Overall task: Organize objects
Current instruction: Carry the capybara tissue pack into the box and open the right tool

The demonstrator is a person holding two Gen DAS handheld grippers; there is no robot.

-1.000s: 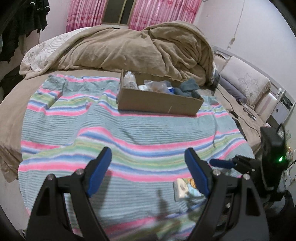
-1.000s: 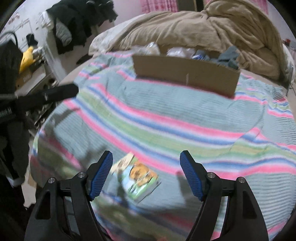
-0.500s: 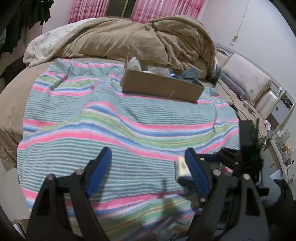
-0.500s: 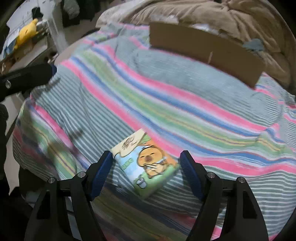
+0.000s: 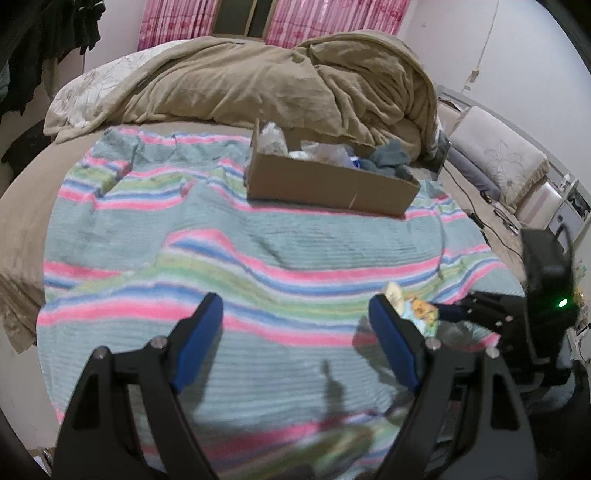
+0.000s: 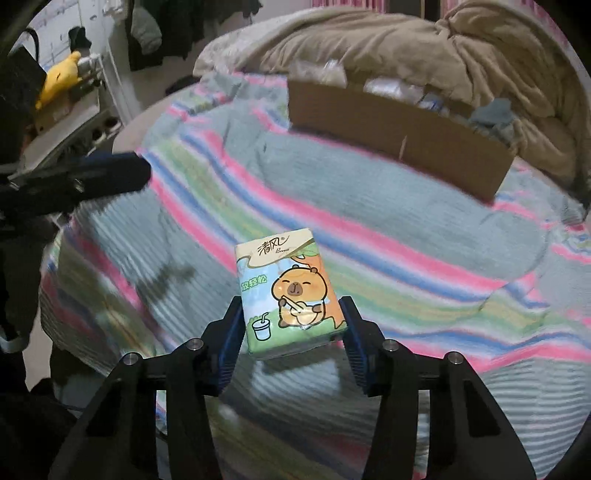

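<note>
My right gripper (image 6: 291,334) is shut on a tissue pack (image 6: 288,291) printed with a cartoon capybara and holds it above the striped blanket (image 6: 406,236). The pack (image 5: 415,308) and the right gripper (image 5: 480,310) also show at the right of the left wrist view. My left gripper (image 5: 295,343) is open and empty over the blanket's near part (image 5: 258,258). An open cardboard box (image 5: 328,184) with plastic bags and a blue-grey cloth in it stands at the blanket's far edge; it also shows in the right wrist view (image 6: 395,136).
A rumpled tan duvet (image 5: 277,81) lies behind the box. Pillows (image 5: 495,158) and a cable (image 5: 476,206) are at the right. A shelf with a yellow plush toy (image 6: 59,81) stands left of the bed. Dark clothes (image 6: 166,29) hang at the back.
My right gripper has closed on the tissue pack and lifted it off the blanket. My left gripper stays open and has shifted a little.
</note>
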